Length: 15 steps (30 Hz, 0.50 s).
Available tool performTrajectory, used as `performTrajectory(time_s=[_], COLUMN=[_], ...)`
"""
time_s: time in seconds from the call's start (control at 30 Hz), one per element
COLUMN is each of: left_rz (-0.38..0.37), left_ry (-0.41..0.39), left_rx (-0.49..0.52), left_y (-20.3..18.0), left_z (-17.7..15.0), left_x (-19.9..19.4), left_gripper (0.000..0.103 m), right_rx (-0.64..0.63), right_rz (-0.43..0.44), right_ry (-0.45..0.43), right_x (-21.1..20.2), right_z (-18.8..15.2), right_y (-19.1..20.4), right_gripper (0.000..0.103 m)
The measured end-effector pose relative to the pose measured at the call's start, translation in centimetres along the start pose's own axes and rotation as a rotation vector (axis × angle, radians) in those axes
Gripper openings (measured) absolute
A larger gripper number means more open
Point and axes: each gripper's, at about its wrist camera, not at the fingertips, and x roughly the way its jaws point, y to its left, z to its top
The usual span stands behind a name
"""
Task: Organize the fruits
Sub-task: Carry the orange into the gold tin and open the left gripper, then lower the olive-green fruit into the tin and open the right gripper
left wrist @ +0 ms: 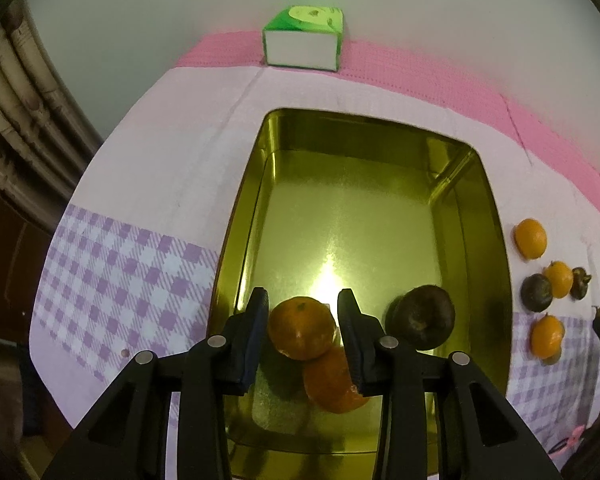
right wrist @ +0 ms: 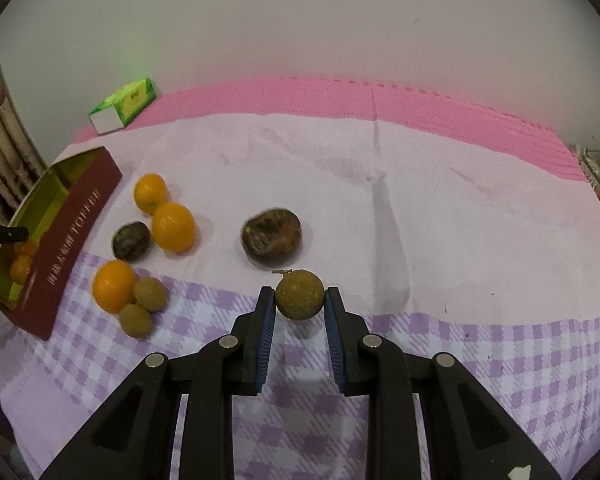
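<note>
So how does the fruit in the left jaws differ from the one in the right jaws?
The orange in the left gripper is smooth and bright orange; the brown fruit in the right gripper is dull, speckled, and has a short stem. The orange is held over the gold tin, above another orange; the brown fruit is held above the checked cloth. Both are round and clamped between shut jaws.

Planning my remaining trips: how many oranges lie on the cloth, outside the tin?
3, all beside the tin: far orange, middle orange by a dark fruit, near orange by two brown fruits. None looks hidden.
</note>
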Motion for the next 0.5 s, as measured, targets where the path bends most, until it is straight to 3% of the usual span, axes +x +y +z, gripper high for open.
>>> performTrajectory(time_s=[0.2,0.33,0.5], left_rz=[-0.016,-0.016,0.057], left_ry=[-0.082,-0.144,-0.169], left_rx=[-0.034,-0.022,0.044], left_y=[0.8,0.7,0.3], left_z=[0.1,-0.5,-1.9], left_x=[-2.7,-5.0,-6.3], left_gripper=[0.058,0.063,0.065], right_rx=[-0.056,-0.124,-0.22], right_rz=[0.068,0.149,0.262], right_ry=[-0.034,-0.046,-0.046], right_x=[-1.9,-2.7,-2.9], right_z=[1.4,2.3,3.1], right_y=[3.4,7.5,14.0], right_gripper=[0.023,0.023,0.023])
